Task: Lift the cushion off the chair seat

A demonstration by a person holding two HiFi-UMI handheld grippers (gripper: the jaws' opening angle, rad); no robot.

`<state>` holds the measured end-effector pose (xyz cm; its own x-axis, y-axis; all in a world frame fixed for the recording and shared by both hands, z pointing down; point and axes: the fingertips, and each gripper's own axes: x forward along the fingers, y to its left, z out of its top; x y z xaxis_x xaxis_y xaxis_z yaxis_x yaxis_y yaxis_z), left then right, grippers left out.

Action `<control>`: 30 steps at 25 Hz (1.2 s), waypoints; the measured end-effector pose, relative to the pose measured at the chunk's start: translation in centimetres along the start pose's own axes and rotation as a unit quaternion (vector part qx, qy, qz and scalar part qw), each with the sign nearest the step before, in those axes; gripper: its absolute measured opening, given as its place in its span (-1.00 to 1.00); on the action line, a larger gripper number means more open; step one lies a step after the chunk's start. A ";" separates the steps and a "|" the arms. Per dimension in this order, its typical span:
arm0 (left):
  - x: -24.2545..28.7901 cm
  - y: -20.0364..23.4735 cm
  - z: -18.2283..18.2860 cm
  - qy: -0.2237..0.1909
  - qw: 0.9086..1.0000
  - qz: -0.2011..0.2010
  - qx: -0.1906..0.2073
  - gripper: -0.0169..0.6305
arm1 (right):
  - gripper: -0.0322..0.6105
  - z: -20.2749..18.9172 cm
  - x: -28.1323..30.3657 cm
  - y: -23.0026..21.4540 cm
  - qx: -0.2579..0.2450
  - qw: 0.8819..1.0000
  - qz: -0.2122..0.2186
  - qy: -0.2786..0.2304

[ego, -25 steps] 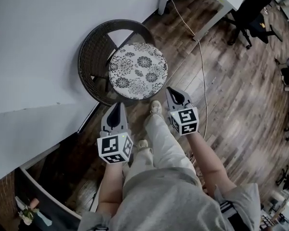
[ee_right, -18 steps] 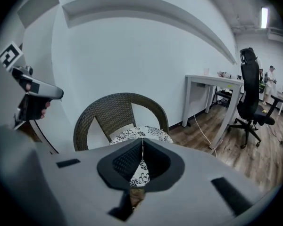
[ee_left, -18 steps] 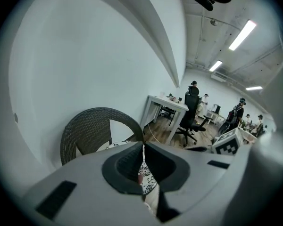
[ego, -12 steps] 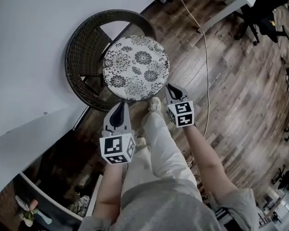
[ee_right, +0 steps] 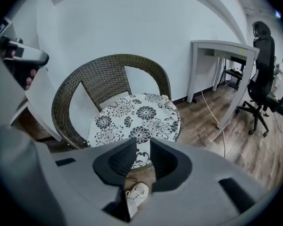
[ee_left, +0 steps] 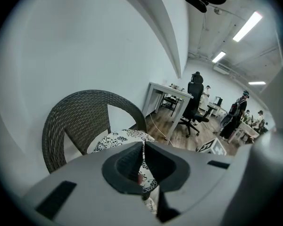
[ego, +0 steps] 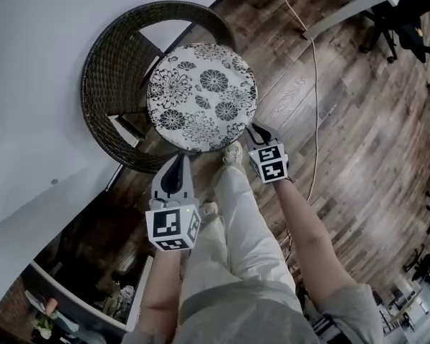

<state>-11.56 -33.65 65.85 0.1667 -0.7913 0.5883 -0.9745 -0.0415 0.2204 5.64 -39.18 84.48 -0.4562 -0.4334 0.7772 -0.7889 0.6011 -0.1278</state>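
The cushion (ego: 201, 97) is white with black flower prints. The chair (ego: 100, 70) is dark brown woven wicker. The floor (ego: 344, 135) on the right is brown wood planking, and the wall (ego: 36, 84) on the left is plain white. The left gripper (ego: 178, 162) and right gripper (ego: 256, 131) are grey with black-and-white square markers. The trousers (ego: 244, 221) are pale.

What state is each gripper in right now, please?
Left gripper: shut, holding nothing.
Right gripper: open; its jaws have just been opening, with nothing between them.
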 end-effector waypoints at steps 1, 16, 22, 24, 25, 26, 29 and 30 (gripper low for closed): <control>0.4 0.1 -0.4 0.003 1.000 0.000 -0.001 -0.91 | -0.64 -0.5 0.6 -0.1 -0.001 1.000 0.001 0.006; 3.9 0.6 -4.8 0.035 0.999 -0.007 -0.014 -0.91 | -0.37 -6.1 7.6 -1.1 -0.063 0.995 0.003 0.081; 4.1 0.9 -5.7 0.042 0.999 -0.003 -0.016 -0.91 | -0.36 -6.9 8.6 -1.3 -0.075 0.993 0.000 0.089; 4.2 1.1 -5.8 0.043 0.999 -0.002 -0.019 -0.91 | -0.36 -6.9 8.7 -1.3 -0.074 0.993 -0.002 0.087; 4.1 1.1 -5.8 0.043 0.999 -0.002 -0.020 -0.91 | -0.37 -6.9 8.6 -1.2 -0.072 0.994 -0.004 0.087; 4.1 1.1 -5.8 0.043 0.999 -0.003 -0.021 -0.91 | -0.37 -6.9 8.6 -1.2 -0.070 0.994 -0.006 0.088; 3.9 0.9 -5.7 0.042 0.999 -0.004 -0.022 -0.91 | -0.40 -7.0 8.5 -1.2 -0.061 0.994 -0.013 0.092; 3.9 0.8 -5.7 0.042 0.999 -0.005 -0.022 -0.91 | -0.42 -7.1 8.5 -1.1 -0.058 0.994 -0.016 0.093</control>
<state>-10.82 -33.27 72.71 0.1904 -0.7367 0.6489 -0.9656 -0.0214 0.2591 5.58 -38.81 95.56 -0.3381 -0.3285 0.8819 -0.7443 0.6668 -0.0369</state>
